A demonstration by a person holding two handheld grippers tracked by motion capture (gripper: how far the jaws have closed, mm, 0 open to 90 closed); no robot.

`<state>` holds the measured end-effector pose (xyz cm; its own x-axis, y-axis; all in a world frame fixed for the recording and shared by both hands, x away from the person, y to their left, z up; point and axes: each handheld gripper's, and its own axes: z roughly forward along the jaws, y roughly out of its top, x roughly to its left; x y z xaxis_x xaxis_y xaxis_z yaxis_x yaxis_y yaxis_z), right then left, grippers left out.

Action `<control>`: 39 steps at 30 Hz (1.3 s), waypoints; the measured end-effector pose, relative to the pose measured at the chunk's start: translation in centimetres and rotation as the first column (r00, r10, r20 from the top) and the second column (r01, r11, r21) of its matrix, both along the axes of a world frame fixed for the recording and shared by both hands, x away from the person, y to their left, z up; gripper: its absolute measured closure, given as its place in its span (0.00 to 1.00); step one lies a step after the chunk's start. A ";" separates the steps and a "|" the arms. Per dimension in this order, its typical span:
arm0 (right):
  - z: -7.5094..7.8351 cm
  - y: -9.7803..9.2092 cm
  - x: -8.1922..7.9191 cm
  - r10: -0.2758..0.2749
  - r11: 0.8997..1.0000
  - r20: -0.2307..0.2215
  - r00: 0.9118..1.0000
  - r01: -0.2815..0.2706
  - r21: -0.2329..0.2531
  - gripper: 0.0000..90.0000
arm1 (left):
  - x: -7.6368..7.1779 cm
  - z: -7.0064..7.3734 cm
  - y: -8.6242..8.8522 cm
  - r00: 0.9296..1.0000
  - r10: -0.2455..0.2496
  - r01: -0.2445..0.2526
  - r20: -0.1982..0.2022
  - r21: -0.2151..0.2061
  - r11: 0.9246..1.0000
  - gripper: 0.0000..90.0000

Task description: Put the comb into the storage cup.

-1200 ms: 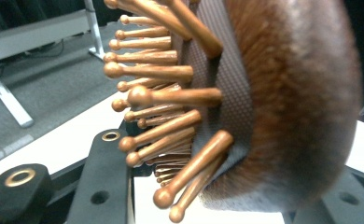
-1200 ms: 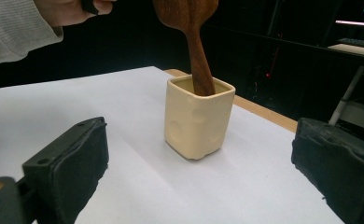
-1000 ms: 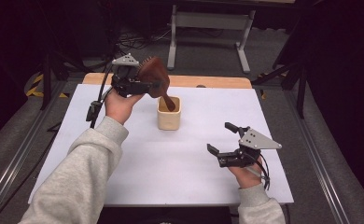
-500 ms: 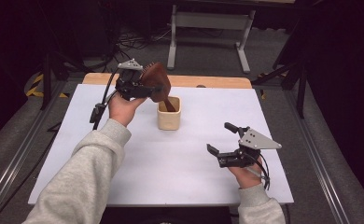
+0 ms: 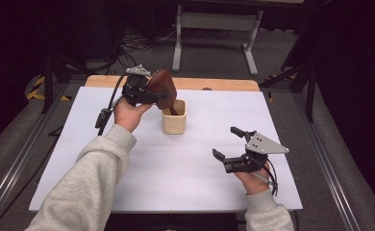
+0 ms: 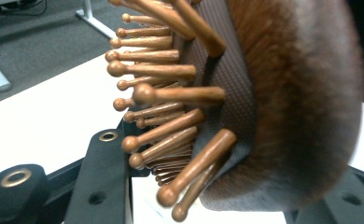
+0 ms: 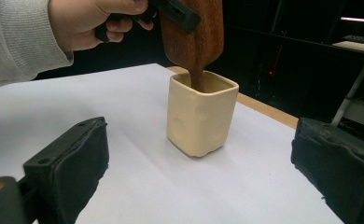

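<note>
A brown wooden hairbrush (image 5: 163, 89) stands handle-down in a cream square cup (image 5: 174, 117) near the middle back of the white table. My left gripper (image 5: 149, 96) is shut on the brush's head. Close up in the left gripper view, the wooden bristles (image 6: 166, 107) and the brush's padded brown body (image 6: 292, 98) sit between the black jaws. In the right gripper view the cup (image 7: 200, 113) stands ahead with the brush handle (image 7: 196, 37) dipping into it. My right gripper (image 5: 231, 144) rests open at the table's front right, with nothing between its jaws.
The white table top (image 5: 190, 168) has a wooden strip (image 5: 224, 84) along its far edge. A metal stand (image 5: 214, 29) and cables lie on the floor behind. Dark rails run down both sides of the table.
The left gripper has shifted the hairbrush slightly back and more upright, keeping its handle in the cup. The right gripper has stayed still.
</note>
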<state>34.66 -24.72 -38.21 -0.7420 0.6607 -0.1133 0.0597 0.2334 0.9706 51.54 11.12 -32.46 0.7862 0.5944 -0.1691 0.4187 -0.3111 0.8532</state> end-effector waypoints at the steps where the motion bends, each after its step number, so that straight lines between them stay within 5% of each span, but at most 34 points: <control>1: 0.0 0.0 0.0 0.001 1.000 0.000 1.000 -0.001 0.000 0.05 | 0.0 -0.1 0.0 1.000 -0.002 0.002 -0.008 0.000 1.000 0.60; 25: 0.0 0.1 0.0 0.007 1.000 -0.004 1.000 -0.007 0.006 0.06 | 0.4 -1.1 -0.1 0.996 -0.024 0.025 -0.085 0.002 1.000 0.56; 34: 0.0 0.0 0.0 0.008 1.000 -0.004 1.000 -0.008 0.007 0.06 | 0.2 -0.9 0.0 0.998 -0.021 0.023 -0.063 0.029 0.999 0.52; 39: 0.0 0.0 0.0 0.009 1.000 -0.001 1.000 -0.009 0.010 0.06 | 0.1 -0.8 0.3 0.999 0.003 -0.001 -0.049 0.035 0.999 0.39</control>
